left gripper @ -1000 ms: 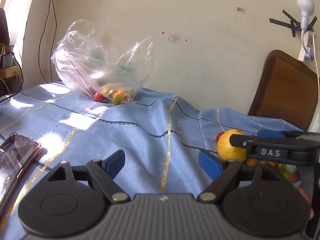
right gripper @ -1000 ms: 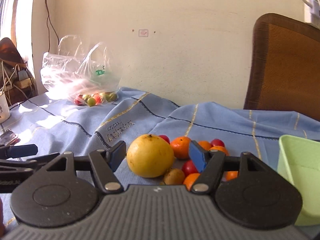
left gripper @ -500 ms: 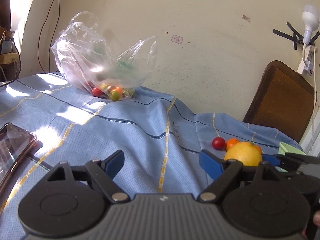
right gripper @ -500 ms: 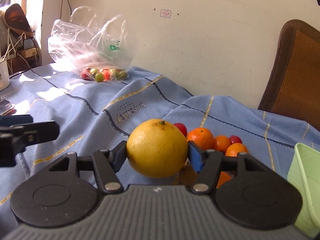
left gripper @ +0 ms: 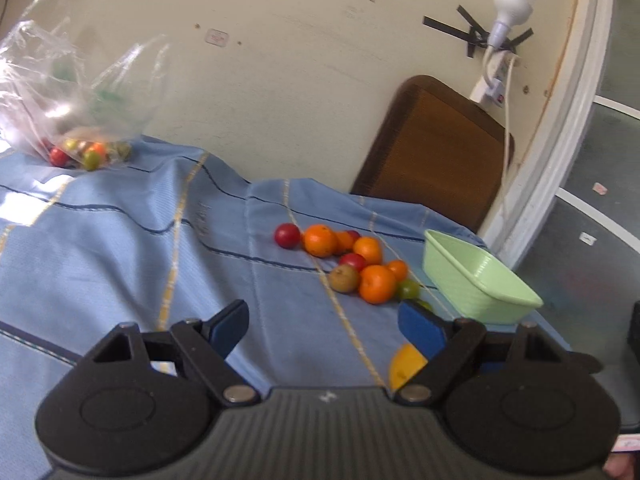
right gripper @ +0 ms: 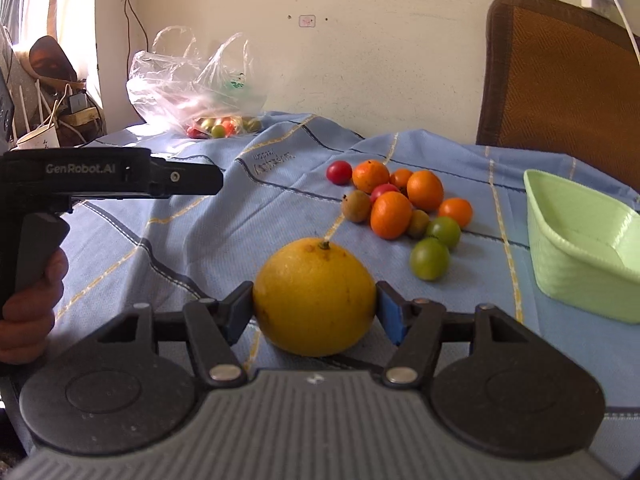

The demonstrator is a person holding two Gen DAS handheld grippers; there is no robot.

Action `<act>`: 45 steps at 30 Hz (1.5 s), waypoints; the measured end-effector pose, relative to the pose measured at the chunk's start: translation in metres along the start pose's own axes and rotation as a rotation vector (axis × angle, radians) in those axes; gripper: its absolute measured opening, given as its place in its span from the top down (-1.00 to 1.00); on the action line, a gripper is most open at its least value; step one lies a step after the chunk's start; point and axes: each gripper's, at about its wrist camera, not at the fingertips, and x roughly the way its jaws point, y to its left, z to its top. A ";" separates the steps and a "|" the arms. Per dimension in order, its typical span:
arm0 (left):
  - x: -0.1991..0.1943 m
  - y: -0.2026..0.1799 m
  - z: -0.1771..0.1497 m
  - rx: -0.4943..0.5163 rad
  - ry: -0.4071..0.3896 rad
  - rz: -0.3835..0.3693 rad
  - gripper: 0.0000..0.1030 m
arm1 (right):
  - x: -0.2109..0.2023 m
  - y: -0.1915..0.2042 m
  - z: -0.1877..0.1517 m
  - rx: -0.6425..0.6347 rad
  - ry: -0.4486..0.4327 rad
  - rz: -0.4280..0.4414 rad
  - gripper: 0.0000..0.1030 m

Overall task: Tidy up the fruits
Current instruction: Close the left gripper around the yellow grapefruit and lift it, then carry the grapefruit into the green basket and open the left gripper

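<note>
My right gripper (right gripper: 314,308) is shut on a large yellow citrus fruit (right gripper: 314,296) and holds it above the blue tablecloth (right gripper: 200,232). A sliver of that fruit shows in the left wrist view (left gripper: 404,364). A pile of small fruits (right gripper: 404,204), oranges, red, green and brown ones, lies ahead; it also shows in the left wrist view (left gripper: 352,260). A light green basket (right gripper: 580,240) stands empty to the right of the pile, also seen in the left wrist view (left gripper: 476,280). My left gripper (left gripper: 326,322) is open and empty, left of the right one.
A clear plastic bag (right gripper: 192,84) with several small fruits sits at the back left by the wall, also in the left wrist view (left gripper: 76,92). A brown chair back (right gripper: 560,76) stands behind the table on the right. A paper cup (right gripper: 38,140) stands at the far left.
My right gripper closed on the yellow fruit and lifted it back from the pile. My left gripper swung right, so the pile and basket came into its view.
</note>
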 end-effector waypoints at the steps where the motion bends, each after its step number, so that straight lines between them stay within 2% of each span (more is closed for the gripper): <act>1: 0.000 -0.006 -0.001 0.001 0.016 -0.029 -0.64 | -0.002 0.001 -0.002 -0.004 -0.007 -0.002 -0.31; 5: 0.001 -0.023 -0.006 0.015 0.062 -0.103 -0.64 | -0.011 0.012 -0.008 -0.080 -0.069 -0.025 -0.33; 7: 0.000 -0.027 -0.007 0.013 0.076 -0.120 -0.64 | -0.015 0.015 -0.012 -0.114 -0.099 -0.031 -0.48; 9: 0.000 -0.030 -0.007 0.010 0.085 -0.122 -0.64 | -0.017 0.014 -0.016 -0.127 -0.118 -0.035 -0.50; 20: 0.001 -0.032 -0.010 0.009 0.131 -0.097 -0.64 | -0.015 0.003 -0.025 -0.094 -0.106 -0.019 -0.51; 30: 0.010 -0.038 -0.009 0.019 0.181 -0.112 -0.64 | -0.016 0.008 -0.027 -0.147 -0.099 0.033 -0.52; 33: 0.020 -0.043 -0.008 0.031 0.207 -0.115 -0.50 | -0.012 0.009 -0.027 -0.172 -0.089 0.034 -0.52; 34: 0.026 -0.047 -0.009 0.045 0.220 -0.106 -0.41 | -0.010 0.008 -0.026 -0.179 -0.086 0.032 -0.52; 35: 0.031 -0.049 -0.011 0.057 0.236 -0.102 -0.24 | -0.008 0.007 -0.026 -0.184 -0.084 0.028 -0.52; 37: 0.037 -0.052 -0.012 0.055 0.249 -0.108 -0.22 | -0.002 0.003 -0.025 -0.184 -0.068 0.031 -0.46; 38: 0.038 -0.055 -0.011 0.066 0.244 -0.099 -0.20 | 0.002 -0.001 -0.023 -0.169 -0.046 0.047 -0.32; 40: 0.039 -0.067 -0.004 0.107 0.230 -0.094 -0.20 | 0.001 -0.008 -0.021 -0.121 -0.055 0.058 -0.28; 45: 0.060 -0.110 0.024 0.199 0.178 -0.139 -0.20 | -0.020 -0.027 -0.011 -0.130 -0.176 -0.041 -0.28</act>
